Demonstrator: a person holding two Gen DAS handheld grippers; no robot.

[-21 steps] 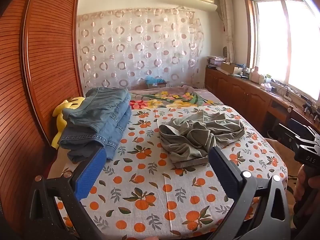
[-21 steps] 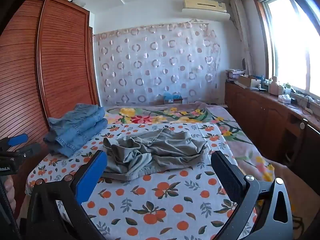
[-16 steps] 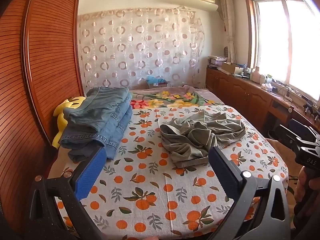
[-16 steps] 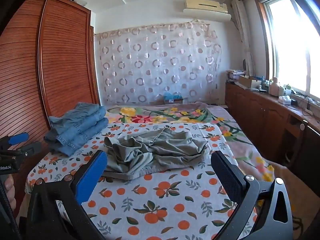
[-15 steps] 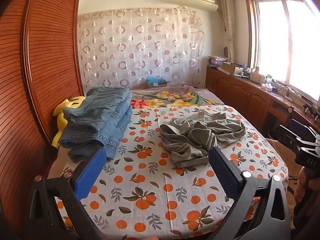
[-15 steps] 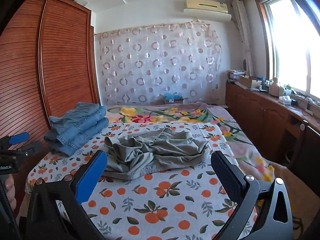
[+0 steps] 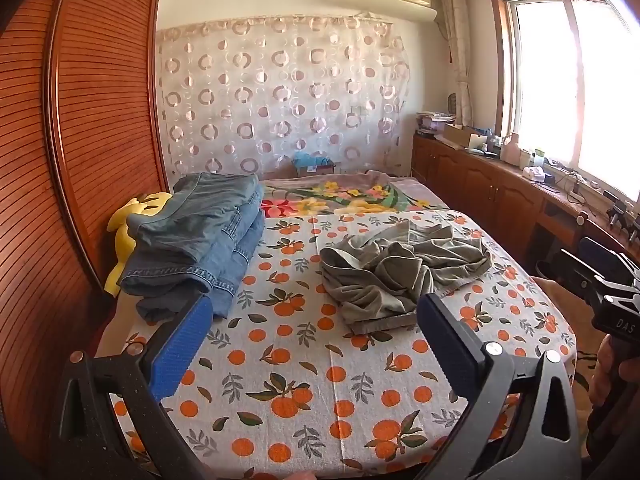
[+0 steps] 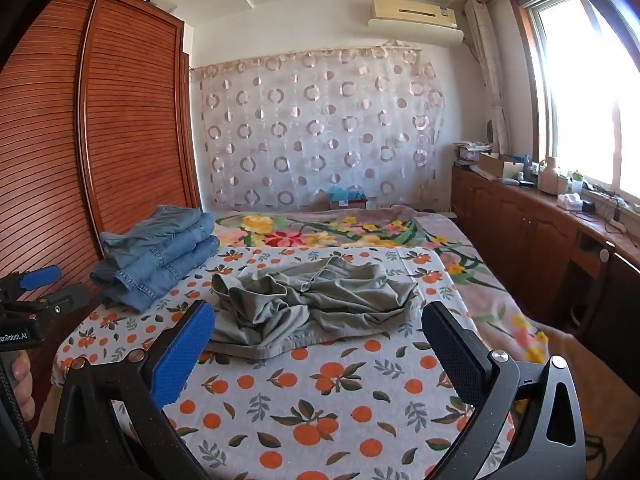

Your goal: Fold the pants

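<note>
The grey-green pants (image 7: 404,272) lie crumpled in a loose heap on the orange-print bedsheet (image 7: 304,380), at about twelve o'clock from my left gripper (image 7: 314,322) and a touch toward one o'clock; from my right gripper (image 8: 318,330) they sit dead ahead at twelve, their near hem just beyond my fingertips. Set against the view half a second back, almost nothing differs: the heap keeps the same folds and the same spot on the sheet, and both of my grippers hang where they were, with only a hair of drift in the framing.

My left fingers (image 7: 180,344) are spread wide, nothing between them, hovering above the sheet short of the pants. My right fingers (image 8: 182,356) are spread just as wide and just as bare, also clear of the cloth.

At ten o'clock from the left gripper a stack of folded jeans (image 7: 196,236) rests on the sheet, well apart from the pants, with a yellow plush toy (image 7: 132,224) wedged behind it against the wooden wardrobe (image 7: 80,140). Beyond the sheet, at twelve, a floral blanket (image 7: 344,198) covers the far part of the bed. A small cardboard box (image 7: 314,168) sits at the foot of the ring-patterned curtain (image 7: 280,96), something blue poking out of its top; what it is, I cannot tell. At two o'clock a low wooden cabinet (image 7: 492,196) runs under the window.
</note>
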